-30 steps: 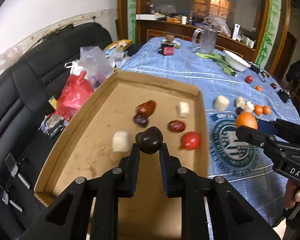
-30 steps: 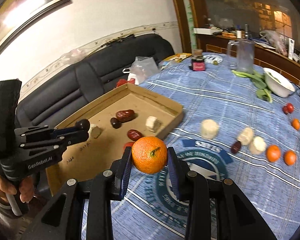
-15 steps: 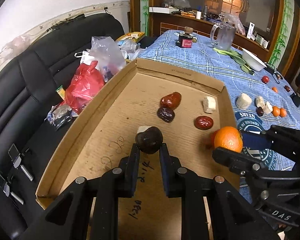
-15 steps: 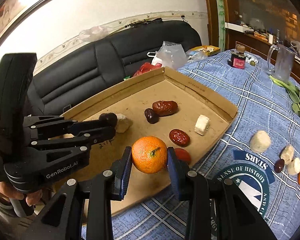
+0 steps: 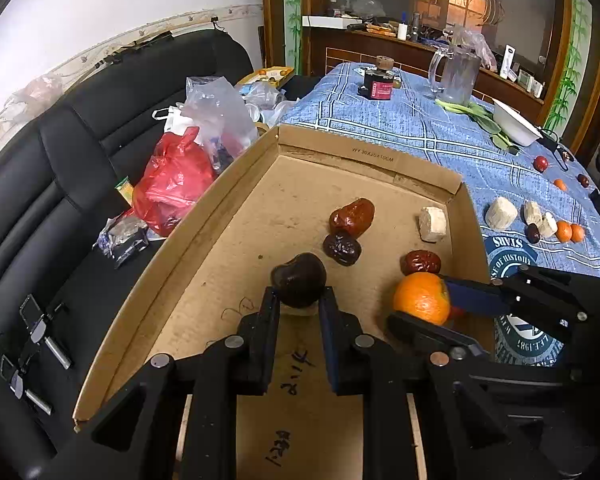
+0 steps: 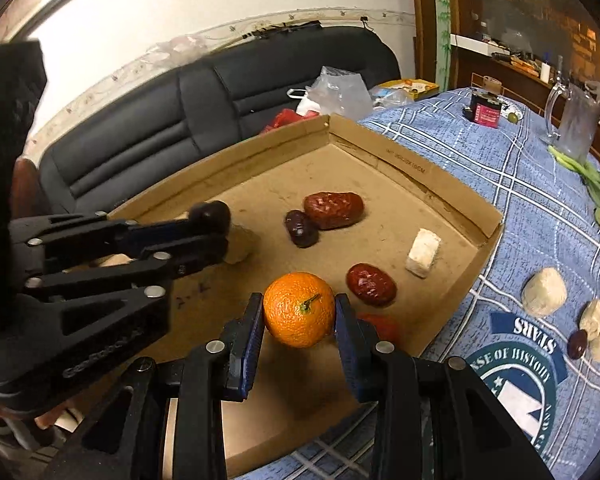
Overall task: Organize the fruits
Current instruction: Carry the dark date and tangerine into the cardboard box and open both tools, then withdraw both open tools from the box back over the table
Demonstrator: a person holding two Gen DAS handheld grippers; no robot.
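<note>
Printed on the box point(image 5: 420, 168) inner wall: "WY 30X20X10CM", small and only just legible. Handwritten in black marker on the box floor: scrawled digits, roughly "2-1" and "1220", not surely readable. On the cloth point(image 6: 540, 208), round emblem point(image 6: 528, 380) with "STARS" on a banner and "SENSE OF HISTORY" round the ring; in the left view, "1981" along the lower arc. Embossed on the left tongs point(image 6: 208, 220) body: "GenRobot.AI", blurred. Jar point(image 5: 378, 88) label pink, unreadable.

Dim warm indoor light. White wall point(image 6: 180, 8) glares at upper left of my right view. Heavy fisheye bending, black vignette corners. My left gripper point(image 6: 216, 220) looks slightly motion-blurred.
</note>
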